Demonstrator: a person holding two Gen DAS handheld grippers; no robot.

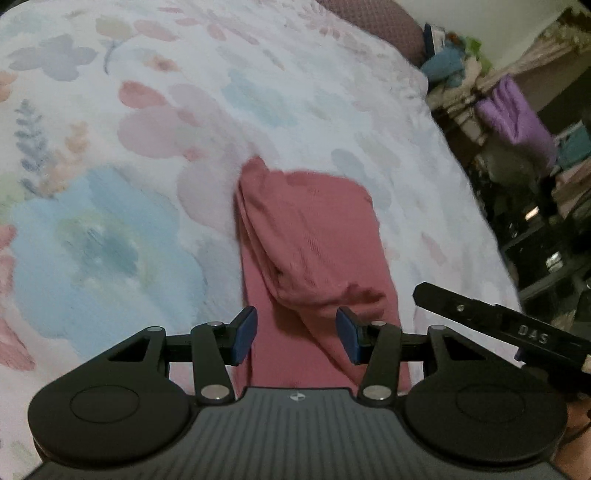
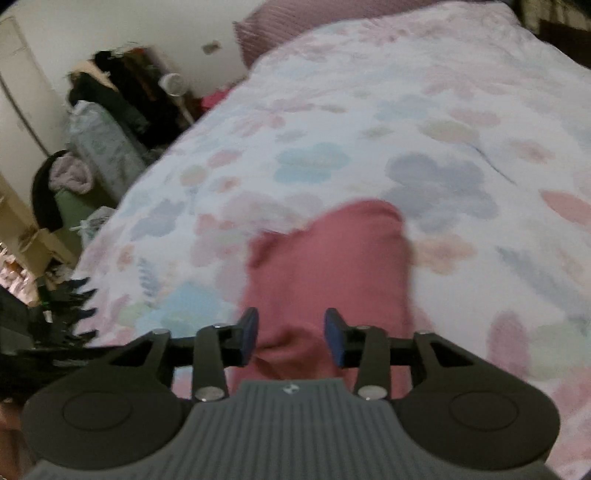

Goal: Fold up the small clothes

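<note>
One folded pink knit garment lies on one floral quilted bedspread. Two grippers, left gripper and right gripper, hover above it, jaws spread, gripping nothing.

Count's pretty short here: one dusty-pink knit garment, bunched and partly folded over itself, so just a single piece of clothing on the bed. One white bedspread printed with pastel flowers under it. One mauve textured pillow at the far end. Two black two-finger grippers with blue pads, the left gripper and the right gripper, each with its two fingers spread apart. The stuff piled beside the bed is too blurry to count.
</note>
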